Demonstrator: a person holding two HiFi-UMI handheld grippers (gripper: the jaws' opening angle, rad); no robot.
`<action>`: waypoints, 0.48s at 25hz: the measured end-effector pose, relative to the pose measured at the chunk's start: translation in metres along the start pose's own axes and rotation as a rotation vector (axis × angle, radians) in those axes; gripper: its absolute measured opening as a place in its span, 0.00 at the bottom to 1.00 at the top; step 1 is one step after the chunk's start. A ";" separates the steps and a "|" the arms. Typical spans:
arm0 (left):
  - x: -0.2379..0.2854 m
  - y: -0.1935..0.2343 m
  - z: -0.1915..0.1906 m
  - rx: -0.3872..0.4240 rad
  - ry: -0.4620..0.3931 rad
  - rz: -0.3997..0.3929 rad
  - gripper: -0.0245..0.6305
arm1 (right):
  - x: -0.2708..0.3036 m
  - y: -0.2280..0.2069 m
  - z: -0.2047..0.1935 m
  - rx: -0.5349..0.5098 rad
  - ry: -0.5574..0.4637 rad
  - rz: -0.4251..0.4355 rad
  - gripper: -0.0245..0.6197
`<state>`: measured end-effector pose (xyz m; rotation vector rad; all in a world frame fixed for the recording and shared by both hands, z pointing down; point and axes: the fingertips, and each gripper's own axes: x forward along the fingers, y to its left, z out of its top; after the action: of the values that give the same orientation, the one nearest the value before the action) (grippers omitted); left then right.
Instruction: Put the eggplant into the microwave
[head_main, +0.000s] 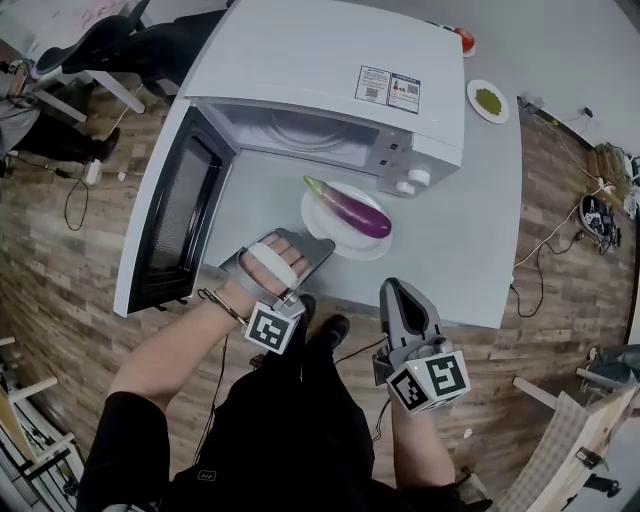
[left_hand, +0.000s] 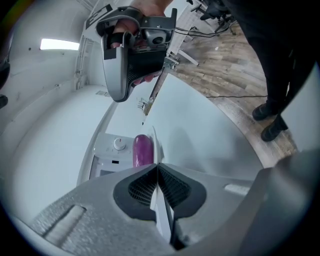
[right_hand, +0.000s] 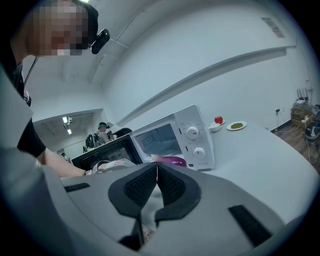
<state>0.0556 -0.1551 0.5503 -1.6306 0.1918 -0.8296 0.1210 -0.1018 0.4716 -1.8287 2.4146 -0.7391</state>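
A purple eggplant (head_main: 350, 208) with a green stem lies on a white plate (head_main: 322, 228) on the grey table, just in front of the white microwave (head_main: 330, 70). The microwave's door (head_main: 170, 220) stands wide open to the left and its cavity (head_main: 300, 130) shows nothing inside. My left gripper (head_main: 322, 245) is shut and empty, its tip just short of the plate's near rim. In the left gripper view the eggplant (left_hand: 142, 150) shows right beyond the closed jaws (left_hand: 158, 166). My right gripper (head_main: 390, 288) hangs shut and empty off the table's near edge; its own view has the eggplant (right_hand: 172, 161) ahead.
A small plate of green stuff (head_main: 488, 100) and a bowl with something red (head_main: 465, 40) sit at the table's far right. The table (head_main: 470, 230) ends close to my body. The open door blocks the left side. Chairs and cables stand on the wooden floor (head_main: 60, 260).
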 end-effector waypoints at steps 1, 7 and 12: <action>-0.002 0.001 -0.005 -0.002 0.011 0.002 0.06 | 0.002 0.002 0.000 -0.002 0.002 0.005 0.06; -0.007 0.012 -0.033 -0.024 0.077 0.016 0.06 | 0.016 0.012 -0.003 -0.010 0.025 0.038 0.06; -0.006 0.020 -0.053 -0.033 0.117 0.031 0.06 | 0.031 0.018 -0.005 -0.013 0.041 0.067 0.06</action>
<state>0.0257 -0.1990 0.5298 -1.6072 0.3143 -0.9030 0.0934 -0.1243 0.4772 -1.7440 2.4986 -0.7650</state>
